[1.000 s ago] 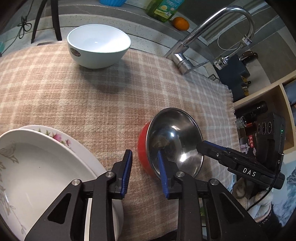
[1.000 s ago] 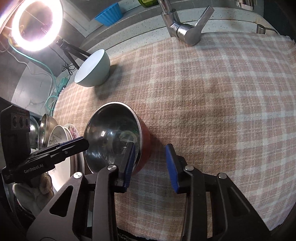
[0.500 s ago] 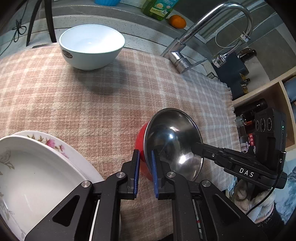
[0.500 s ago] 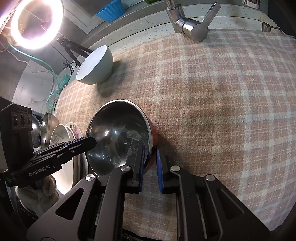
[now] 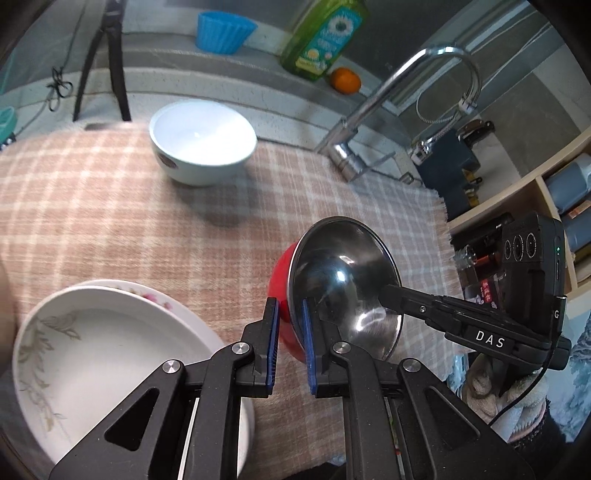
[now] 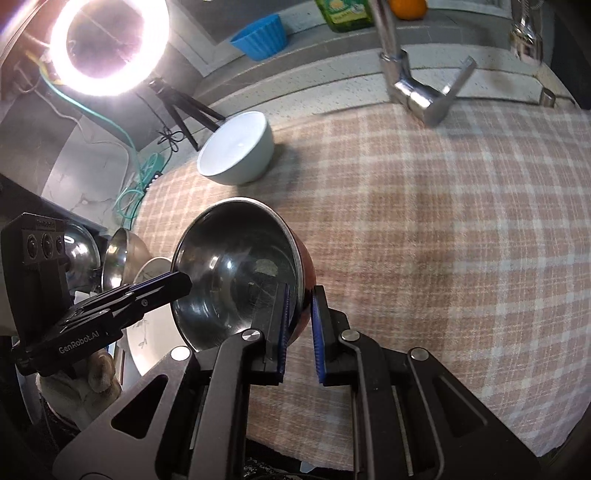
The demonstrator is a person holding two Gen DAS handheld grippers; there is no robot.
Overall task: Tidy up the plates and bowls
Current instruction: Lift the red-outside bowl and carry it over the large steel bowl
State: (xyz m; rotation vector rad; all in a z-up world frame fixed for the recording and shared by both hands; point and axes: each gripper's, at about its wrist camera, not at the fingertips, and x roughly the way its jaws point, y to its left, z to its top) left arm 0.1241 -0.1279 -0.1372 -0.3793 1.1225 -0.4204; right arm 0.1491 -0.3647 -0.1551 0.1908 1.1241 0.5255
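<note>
A steel bowl with a red outside (image 5: 343,288) (image 6: 236,273) hangs tilted above the plaid cloth. My left gripper (image 5: 288,328) is shut on its near rim, one pad inside and one outside. My right gripper (image 6: 299,317) is shut on the opposite rim and shows in the left wrist view as a black arm (image 5: 443,314). A white bowl (image 5: 201,142) (image 6: 236,149) stands upright at the far side of the cloth. Stacked white floral plates (image 5: 110,354) (image 6: 147,332) lie at the left.
A chrome faucet (image 5: 391,107) (image 6: 417,85) rises behind the plaid cloth (image 6: 424,221). A green soap bottle (image 5: 325,33), an orange (image 5: 345,79) and a blue cup (image 5: 223,31) sit on the back ledge. A ring light (image 6: 107,40) on a tripod and steel bowls (image 6: 122,258) stand at the left.
Both grippers closed onto opposite rims of the red steel bowl, then lifted it off the cloth and tilted it. The white bowl and plates stayed put.
</note>
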